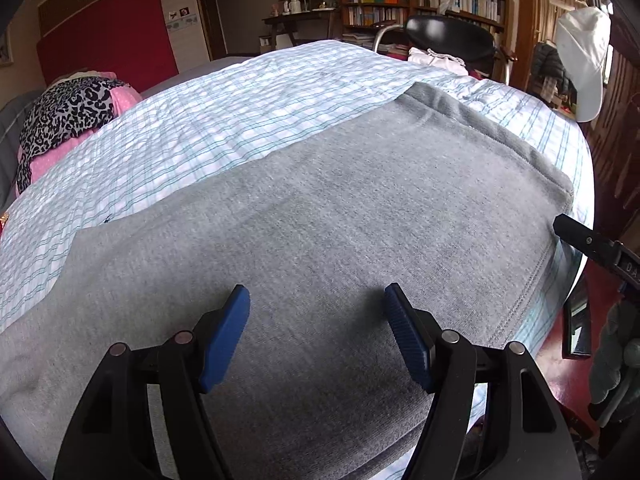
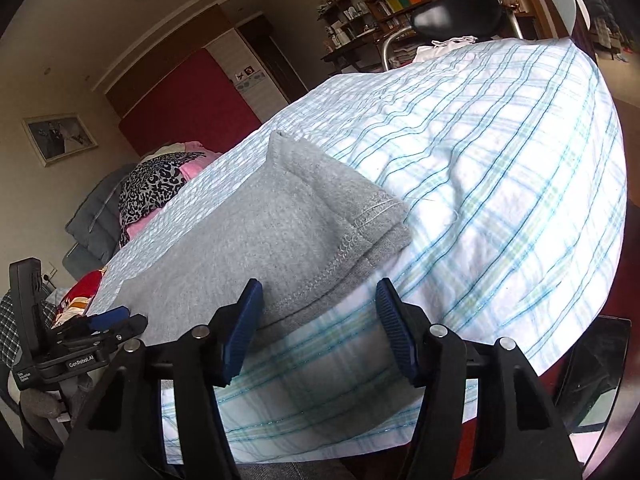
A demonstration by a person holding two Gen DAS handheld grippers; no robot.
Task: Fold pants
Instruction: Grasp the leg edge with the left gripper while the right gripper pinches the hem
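Pants (image 1: 320, 216) of grey sweat fabric lie spread flat on a bed (image 1: 224, 120) covered with a white sheet with blue-green checks. In the left wrist view they run along the bed's near edge, with a stitched hem close to the right side of the bed. In the right wrist view 1 end shows 2 layers, the upper turned back so its seam stitching faces up.

The left gripper (image 1: 318, 300) hovers over the grey cloth, its 2 blue pads set wide apart with nothing pinched between them. The right gripper (image 2: 320, 300) hangs at the bed's near edge, also parted and holding nothing; its left pad is over the pants' border, its right pad over bare sheet. Leopard-print and pink clothes (image 1: 68, 116) are heaped at the bed's far left corner.
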